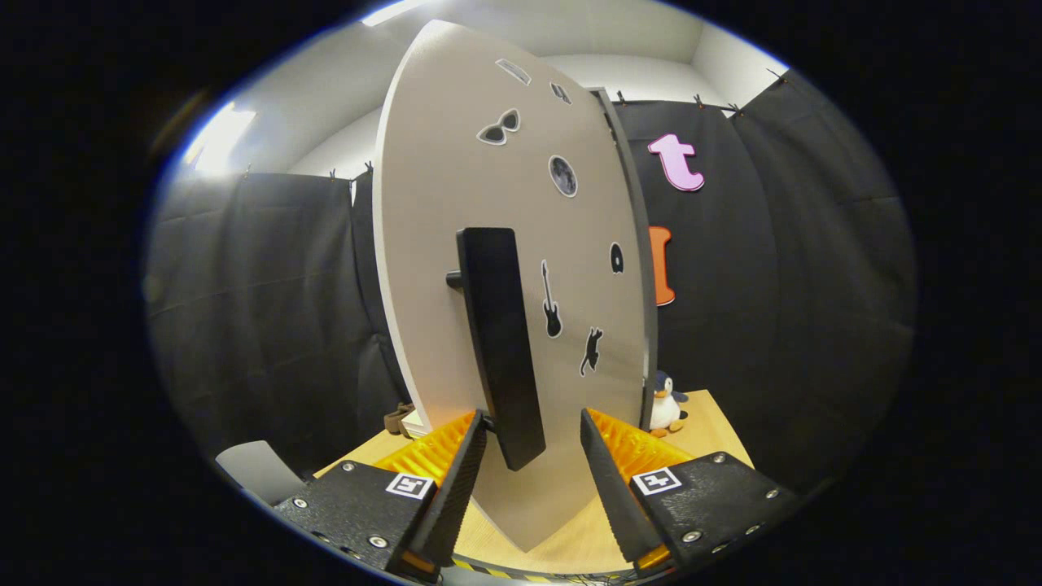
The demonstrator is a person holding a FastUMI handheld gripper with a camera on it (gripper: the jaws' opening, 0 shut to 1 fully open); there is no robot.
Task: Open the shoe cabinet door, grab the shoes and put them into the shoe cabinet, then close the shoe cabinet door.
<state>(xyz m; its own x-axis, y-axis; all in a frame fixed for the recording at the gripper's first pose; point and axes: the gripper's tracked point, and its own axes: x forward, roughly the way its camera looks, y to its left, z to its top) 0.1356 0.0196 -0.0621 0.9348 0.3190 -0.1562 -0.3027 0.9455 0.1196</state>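
Gripper view. Gripper (pixel 533 423): seen at lower centre, fingers spread apart, nothing clenched. Left finger (pixel 456 480) is placed just beside the lower end of the handle (pixel 498 342); contact cannot be told. Right finger (pixel 610 480) is held apart from it.

Door (pixel 488 203): pale panel, centre of frame, shown swung open and edge-on toward the camera (dark bar handle mounted upright on its face). Stickers (pixel 562 175) are scattered over its upper and right areas.

Penguin toy (pixel 667 404): set on the wooden table (pixel 716 431), lower right, just beyond the door's far edge.

Brown object (pixel 399 419): lower left, behind the door; kind cannot be told.
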